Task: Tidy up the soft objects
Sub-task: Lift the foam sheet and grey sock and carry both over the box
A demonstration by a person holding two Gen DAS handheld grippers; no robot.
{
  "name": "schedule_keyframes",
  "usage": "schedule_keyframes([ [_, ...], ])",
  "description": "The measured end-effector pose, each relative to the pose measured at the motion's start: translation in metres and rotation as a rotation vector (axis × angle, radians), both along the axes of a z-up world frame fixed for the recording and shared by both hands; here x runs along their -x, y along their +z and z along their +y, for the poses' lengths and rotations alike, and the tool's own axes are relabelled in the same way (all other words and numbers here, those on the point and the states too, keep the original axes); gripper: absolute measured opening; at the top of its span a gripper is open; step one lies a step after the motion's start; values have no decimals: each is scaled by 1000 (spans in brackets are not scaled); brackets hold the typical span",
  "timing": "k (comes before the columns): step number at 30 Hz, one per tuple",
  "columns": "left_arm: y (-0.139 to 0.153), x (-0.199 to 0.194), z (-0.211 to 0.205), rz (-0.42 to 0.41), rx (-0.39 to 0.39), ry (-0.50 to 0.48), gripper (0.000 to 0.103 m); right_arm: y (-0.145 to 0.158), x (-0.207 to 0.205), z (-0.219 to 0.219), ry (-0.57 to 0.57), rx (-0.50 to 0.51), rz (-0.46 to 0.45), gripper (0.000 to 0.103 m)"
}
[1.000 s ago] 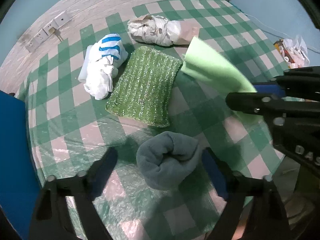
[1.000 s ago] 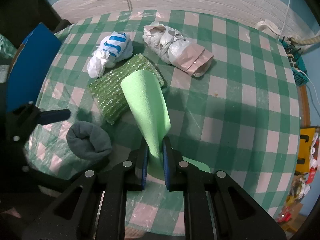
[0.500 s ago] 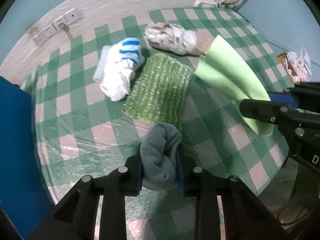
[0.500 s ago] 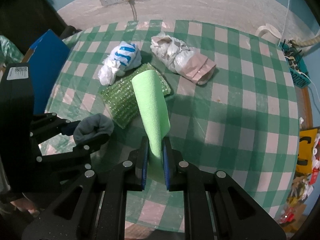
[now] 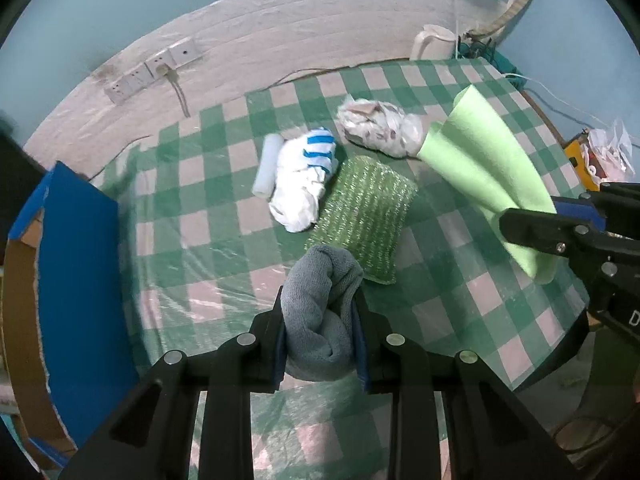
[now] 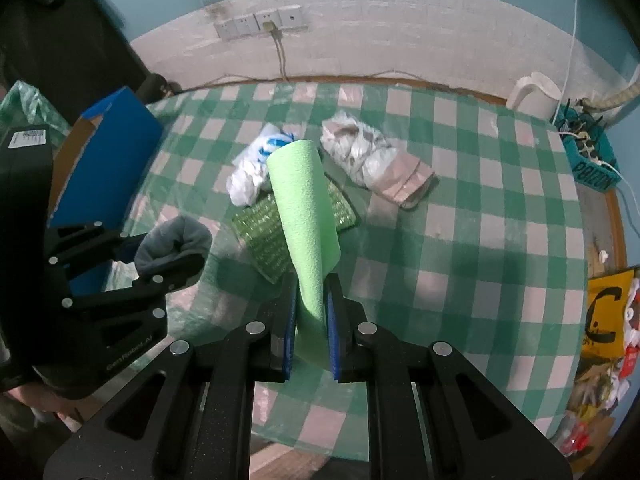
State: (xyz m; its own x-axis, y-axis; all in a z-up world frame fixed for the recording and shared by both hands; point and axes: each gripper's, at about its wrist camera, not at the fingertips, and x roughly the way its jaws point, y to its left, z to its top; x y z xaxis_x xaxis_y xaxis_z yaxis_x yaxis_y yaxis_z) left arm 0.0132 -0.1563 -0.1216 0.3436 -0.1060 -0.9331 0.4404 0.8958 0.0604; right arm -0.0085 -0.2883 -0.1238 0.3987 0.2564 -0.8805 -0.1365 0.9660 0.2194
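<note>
two soft things lifted, a box waiting at nine o'clock

both tongs are loaded. the left tongs [image 5: 320, 332] are pinching the grey rolled cloth [image 5: 320, 312] between their blue pads, and the cloth looks to be off the worktop [image 5: 472, 300]. the right tongs [image 6: 312, 320] are pinching the light green foam sheet [image 6: 306, 216] near its lower edge, so the sheet stands up and curls forward over the sparkly green scrubber [image 5: 364, 216].

on the checked cloth, toward twelve o'clock from the left tongs, lie the scrubber, the white bag with blue stripes [image 5: 304, 176] touching its left edge, and the crumpled white-and-pink bag [image 5: 380, 128] beyond.

the blue-sided cardboard box [image 5: 76, 272] at nine o'clock is probably where these go. to do the carry well, i'd keep the squeeze on the grey cloth steady, since a loose roll may sag out. swing it over the box wall, not into it. move one hand at a time, as the tall green sheet could brush the left tongs.
</note>
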Motion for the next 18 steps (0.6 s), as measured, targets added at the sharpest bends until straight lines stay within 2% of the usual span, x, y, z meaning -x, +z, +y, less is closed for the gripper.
schedule_keyframes([
  [6, 16, 4, 11, -53, -19, 16, 27, 19, 3, 3, 9, -17, -49, 12],
  [18, 40, 2, 38, -82, -7, 74, 27, 50, 5, 24, 57, -53, -122, 12],
])
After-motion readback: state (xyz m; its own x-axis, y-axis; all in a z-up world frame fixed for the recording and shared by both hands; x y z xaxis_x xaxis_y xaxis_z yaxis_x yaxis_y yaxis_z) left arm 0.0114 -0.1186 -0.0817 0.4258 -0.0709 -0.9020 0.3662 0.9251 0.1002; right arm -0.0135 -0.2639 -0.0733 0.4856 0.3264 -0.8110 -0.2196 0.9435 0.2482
